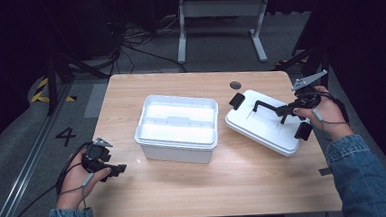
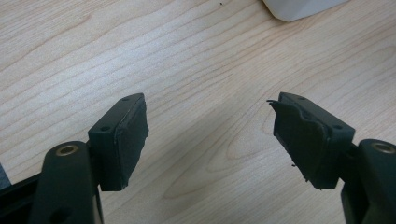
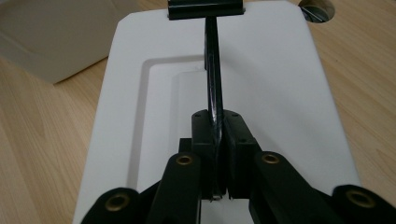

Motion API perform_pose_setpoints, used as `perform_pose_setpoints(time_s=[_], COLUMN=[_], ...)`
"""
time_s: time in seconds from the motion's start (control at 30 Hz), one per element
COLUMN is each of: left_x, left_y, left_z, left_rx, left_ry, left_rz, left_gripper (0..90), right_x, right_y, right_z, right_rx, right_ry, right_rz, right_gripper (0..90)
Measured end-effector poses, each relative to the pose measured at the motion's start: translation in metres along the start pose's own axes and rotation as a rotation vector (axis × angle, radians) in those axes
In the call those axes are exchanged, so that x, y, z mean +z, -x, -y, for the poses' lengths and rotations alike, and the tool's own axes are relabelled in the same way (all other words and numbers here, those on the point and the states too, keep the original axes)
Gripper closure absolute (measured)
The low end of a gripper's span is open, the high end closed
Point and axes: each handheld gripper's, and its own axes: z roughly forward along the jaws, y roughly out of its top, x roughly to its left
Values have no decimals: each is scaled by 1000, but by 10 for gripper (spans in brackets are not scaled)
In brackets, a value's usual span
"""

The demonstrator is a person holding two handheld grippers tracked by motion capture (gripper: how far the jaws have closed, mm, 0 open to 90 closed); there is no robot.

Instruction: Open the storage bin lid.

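On the wooden tabletop point(image 1: 185, 184) an open white box point(image 1: 178, 127) sits near the middle, and its white lid point(image 1: 264, 127) lies flat just to the right. The right gripper point(image 3: 218, 154) has its fingers clamped on the lid's thin black handle point(image 3: 213, 70). The left gripper point(image 2: 210, 140) rests at the tabletop's near left edge, fingers apart over bare wood.

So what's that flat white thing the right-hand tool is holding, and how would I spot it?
Start at the wooden table and find the deep white box standing open in the middle. To its right lies the lid, a flat white panel. Unlike the box, it is shallow, has black latches at its ends and a thin black handle, which the right gripper is pinching.
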Motion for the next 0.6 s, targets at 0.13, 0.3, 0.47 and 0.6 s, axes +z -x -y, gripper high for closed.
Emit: perform_pose_setpoints(time_s=[0.13,0.3,0.47,0.6], left_x=[0,1,1,2], left_y=[0,-2,-2,-2], left_z=[0,0,0,1], left_rx=[-1,3,2,-7], left_ry=[-2,-3,-3,-5], left_rz=[1,-2,-1,2], left_gripper=[271,271,271,270], right_x=[8,18,26,31], right_y=[0,1,2,2], right_z=[5,13,18,19], right_rx=[5,14,16,12], right_ry=[-6,-19,-35,-40], right_rz=[-4,-4,4,1], right_gripper=[852,851,851,851])
